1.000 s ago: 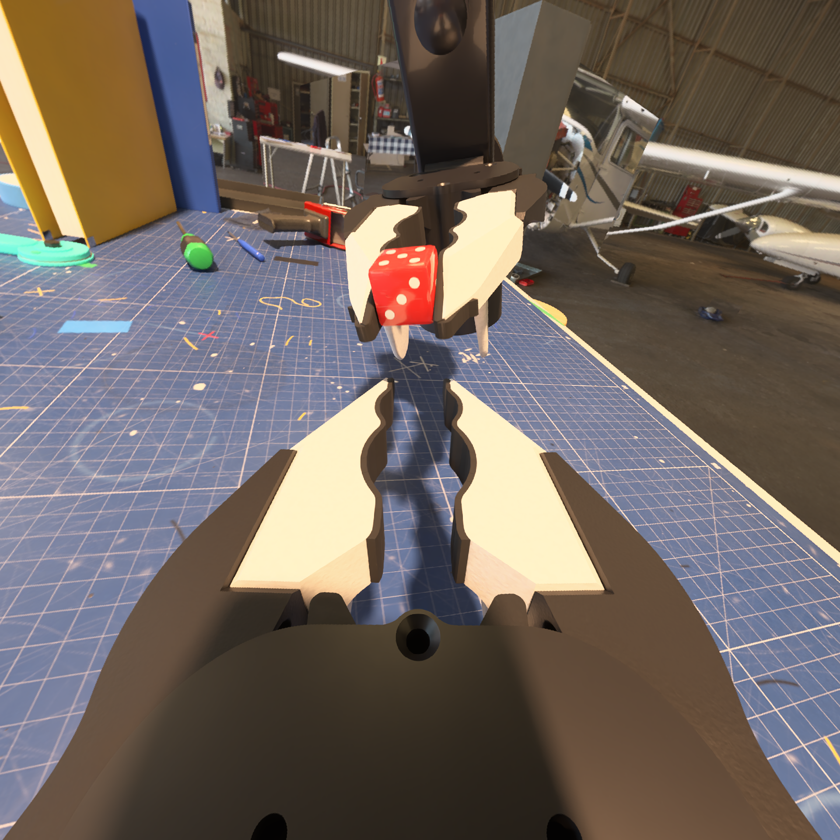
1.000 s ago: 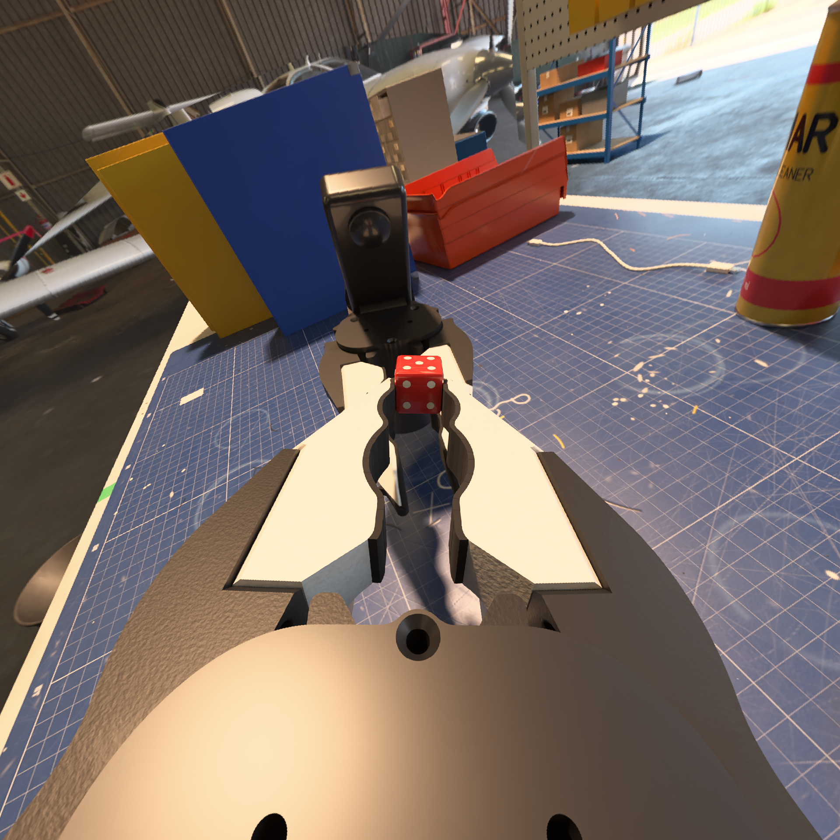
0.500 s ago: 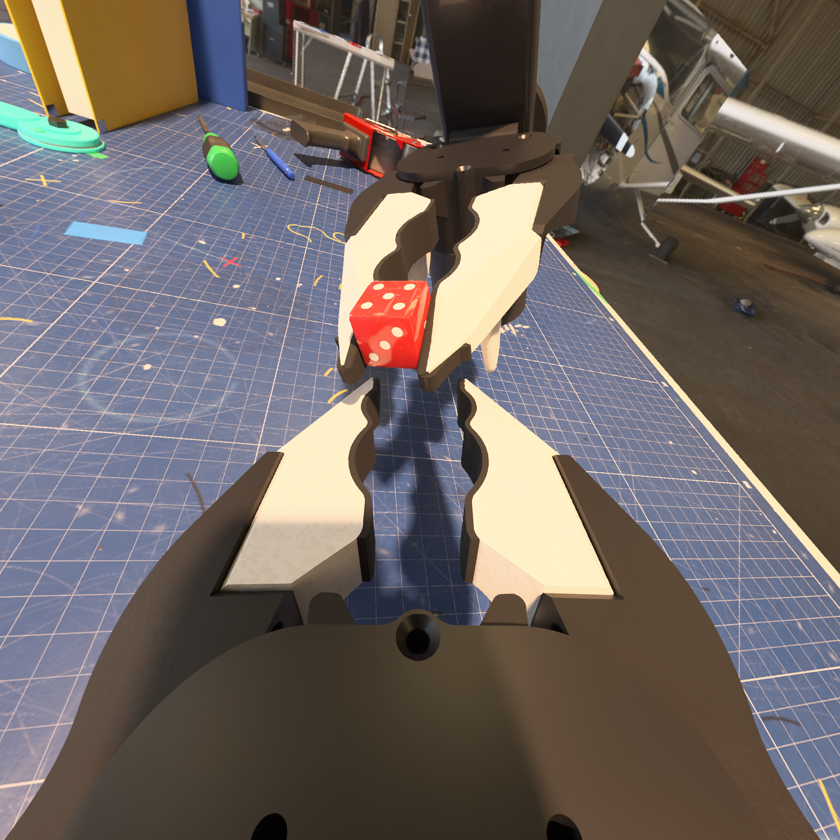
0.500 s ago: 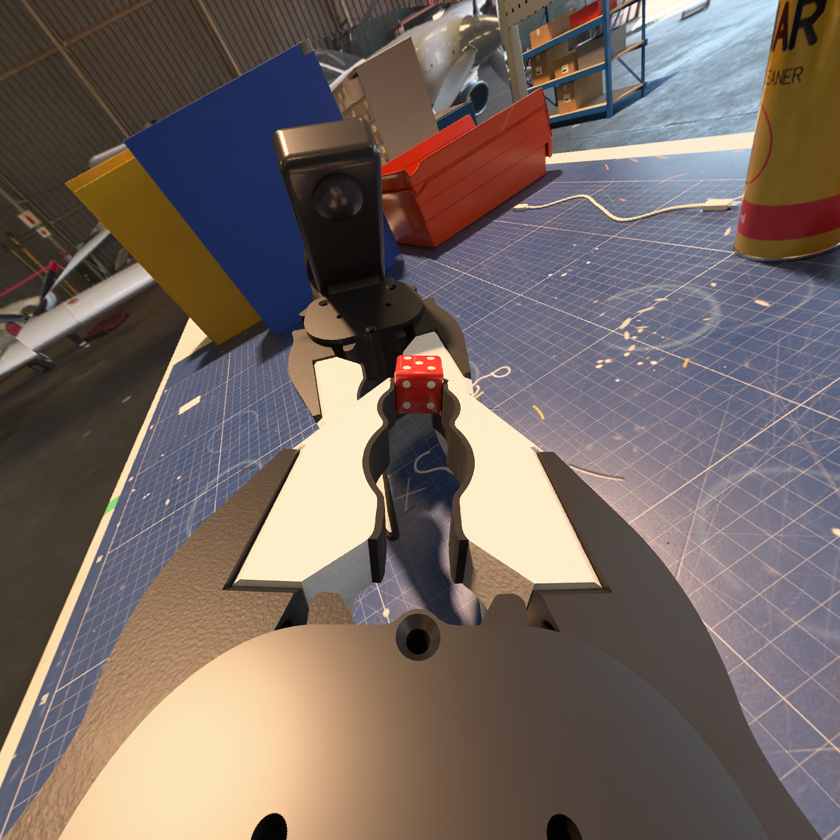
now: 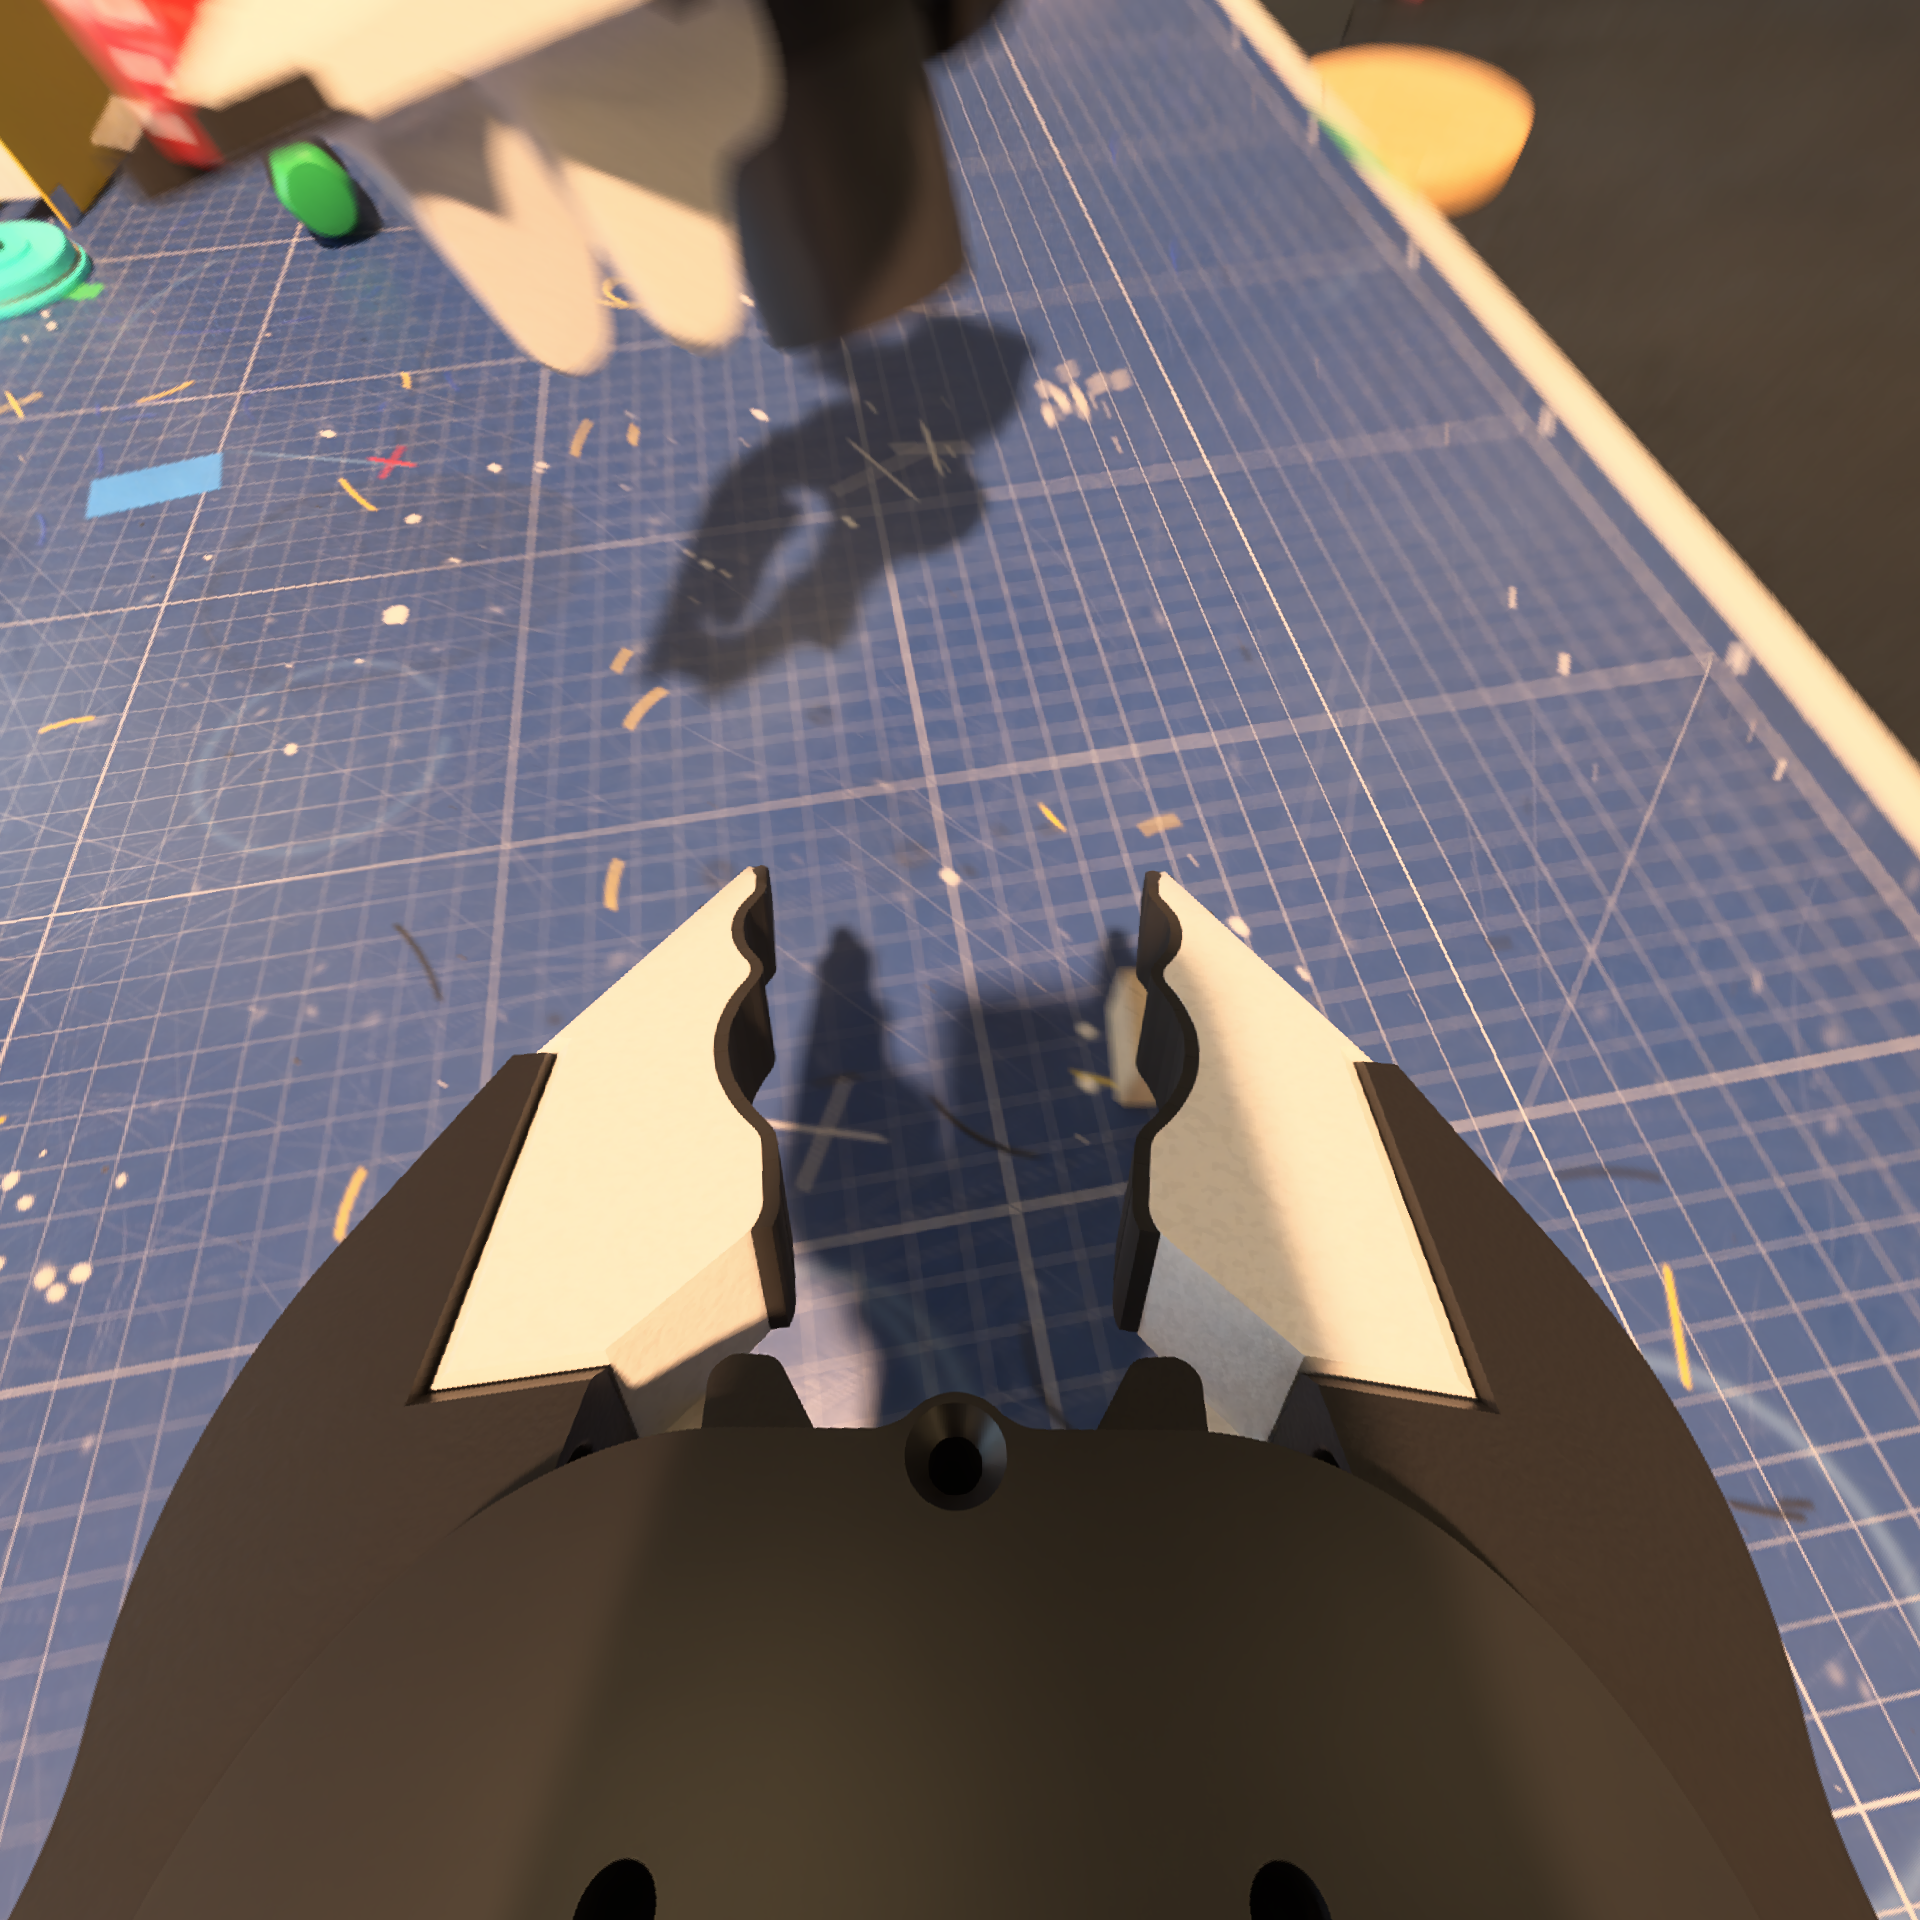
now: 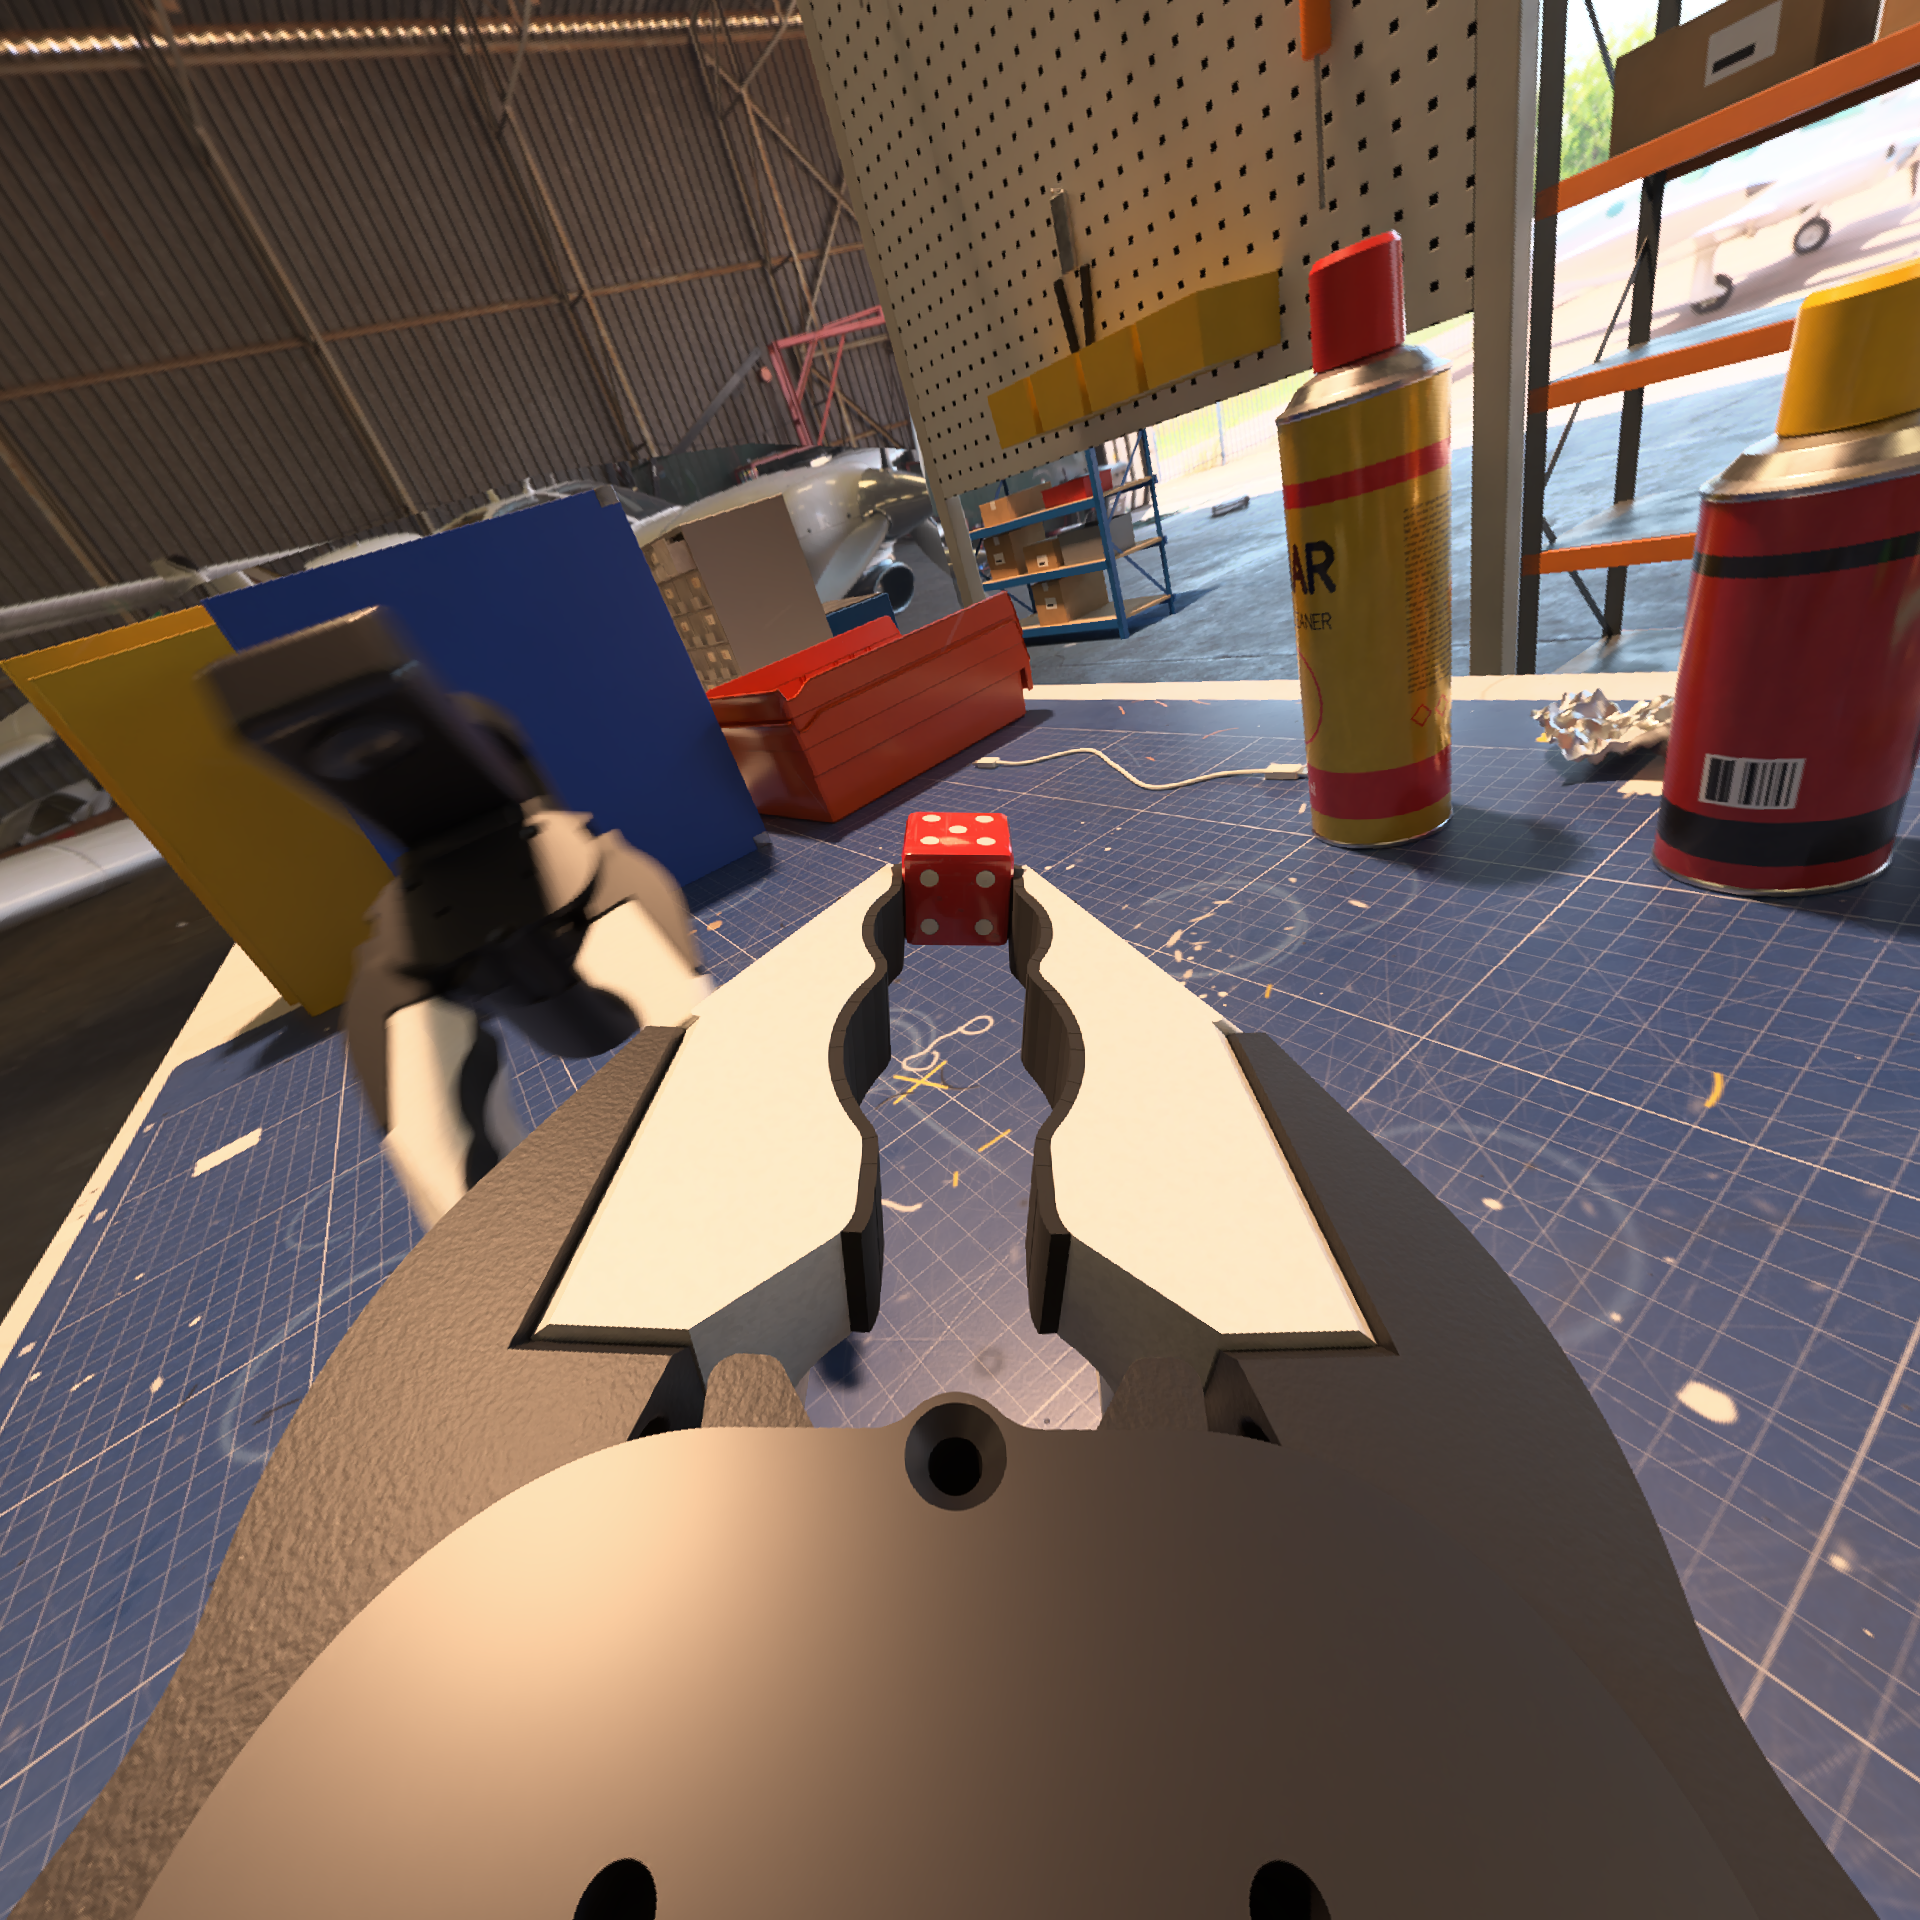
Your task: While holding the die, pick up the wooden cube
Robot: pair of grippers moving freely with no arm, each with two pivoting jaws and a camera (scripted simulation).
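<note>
My right gripper (image 6: pixel 956 883) is shut on the red die (image 6: pixel 956 878), which sits between its fingertips above the blue cutting mat (image 6: pixel 1455 1143). My left gripper (image 5: pixel 954 883) is wide open and empty, tilted down close over the mat. A small pale block (image 5: pixel 1124 1039), apparently the wooden cube, lies on the mat and is mostly hidden behind the left gripper's right finger. The left gripper shows blurred at the left of the right wrist view (image 6: pixel 457 1174), pointing down. The right gripper shows blurred at the top of the left wrist view (image 5: pixel 623 322).
A green-handled screwdriver (image 5: pixel 312 192) and a teal disc (image 5: pixel 31 265) lie far left. The table edge (image 5: pixel 1558 416) runs along the right. Two spray cans (image 6: pixel 1366 582) (image 6: pixel 1797 675), a red bin (image 6: pixel 873 707), a cable (image 6: pixel 1143 774) and blue and yellow panels (image 6: pixel 499 675) stand beyond.
My left gripper has opened wider, tipped down toward the mat and moved off to the side of the right gripper. The right gripper has lifted and turned, still holding the die.
</note>
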